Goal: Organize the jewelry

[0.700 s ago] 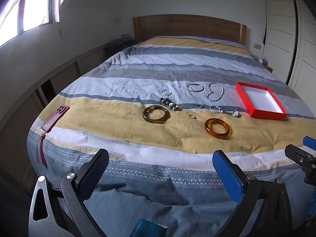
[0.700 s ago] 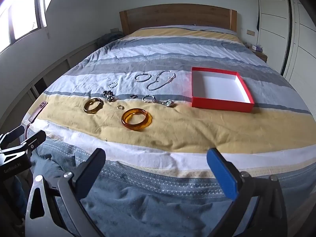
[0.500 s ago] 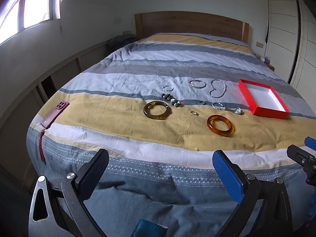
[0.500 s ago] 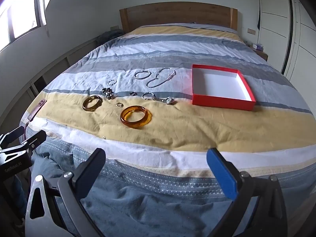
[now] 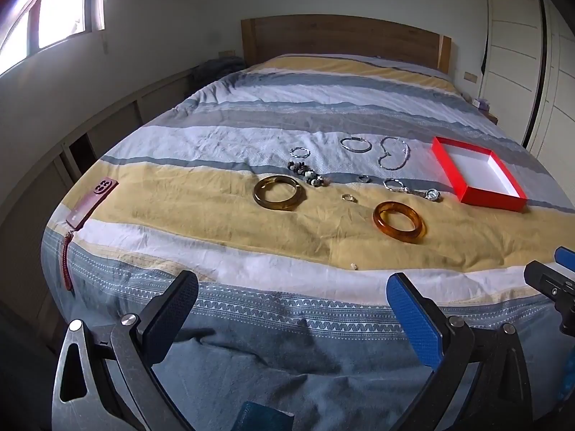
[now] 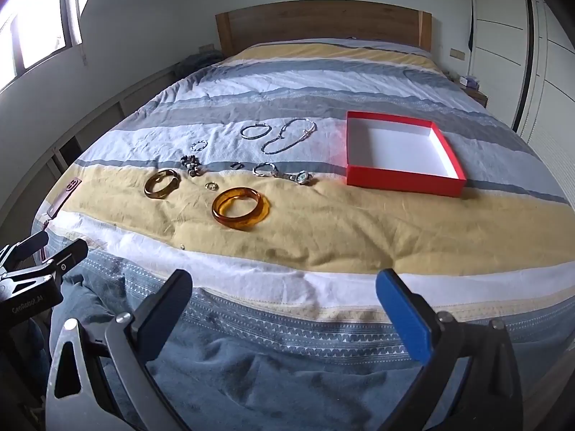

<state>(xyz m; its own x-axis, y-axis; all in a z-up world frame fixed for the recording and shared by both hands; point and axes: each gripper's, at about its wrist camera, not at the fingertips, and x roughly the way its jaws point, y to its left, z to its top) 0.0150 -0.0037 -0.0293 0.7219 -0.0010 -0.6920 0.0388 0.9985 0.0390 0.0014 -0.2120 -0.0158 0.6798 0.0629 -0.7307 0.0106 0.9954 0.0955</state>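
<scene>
Well beyond both wide-open, empty tools, left tool (image 5: pixel 291 309) and right tool (image 6: pixel 284 305), jewelry (image 6: pixel 240 208) lies beside the red box (image 6: pixel 402 179).

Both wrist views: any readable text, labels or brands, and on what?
"GenRobot_AI", as best it reads, small white print on the left gripper body, in the right wrist view.
Phone case: pale mark at its near end, too small to read.
Red box and jewelry: no text.
</scene>
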